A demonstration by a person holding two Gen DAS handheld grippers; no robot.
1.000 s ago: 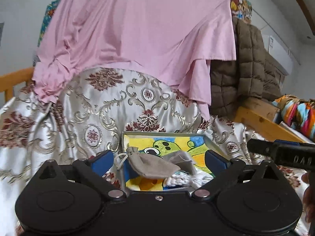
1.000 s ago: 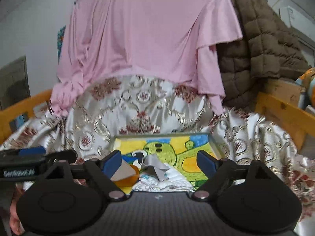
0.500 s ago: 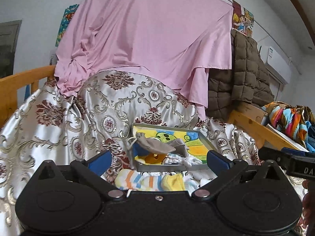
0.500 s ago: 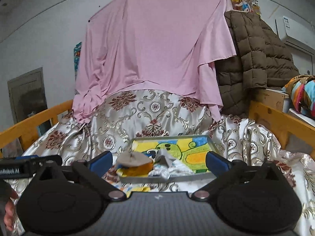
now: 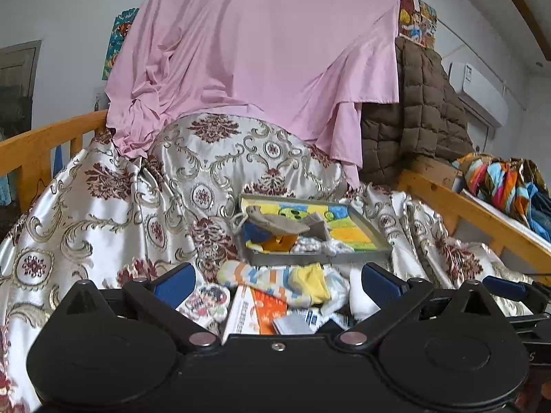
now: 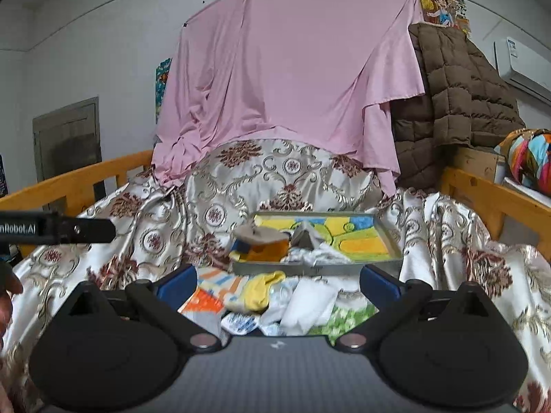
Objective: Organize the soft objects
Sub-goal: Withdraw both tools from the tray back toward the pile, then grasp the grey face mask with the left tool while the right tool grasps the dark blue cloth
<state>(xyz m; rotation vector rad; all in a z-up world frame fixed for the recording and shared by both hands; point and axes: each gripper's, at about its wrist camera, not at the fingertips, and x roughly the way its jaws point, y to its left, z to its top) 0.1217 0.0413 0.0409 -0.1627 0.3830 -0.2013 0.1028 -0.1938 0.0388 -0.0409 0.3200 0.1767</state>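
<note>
On a bed draped in gold-and-maroon brocade satin (image 6: 241, 186), a grey metal tray with a cartoon-painted floor (image 6: 385, 237) already holds a grey drawstring pouch (image 5: 275, 224). A loose heap of striped socks and white cloths (image 6: 275, 296) lies just before it. The left gripper (image 5: 275, 284) and right gripper (image 6: 277, 284) hover wide, empty; pinching one piece at its bunched middle looks best.

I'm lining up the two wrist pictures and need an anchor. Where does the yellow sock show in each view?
Left wrist: the yellow sock lies right of centre, low, on the loose pile just in front of the grey tray.
Right wrist: the yellow sock lies just left of centre, low, in front of the grey tray.
Shared landmark: the pink sheet hanging behind.
</note>
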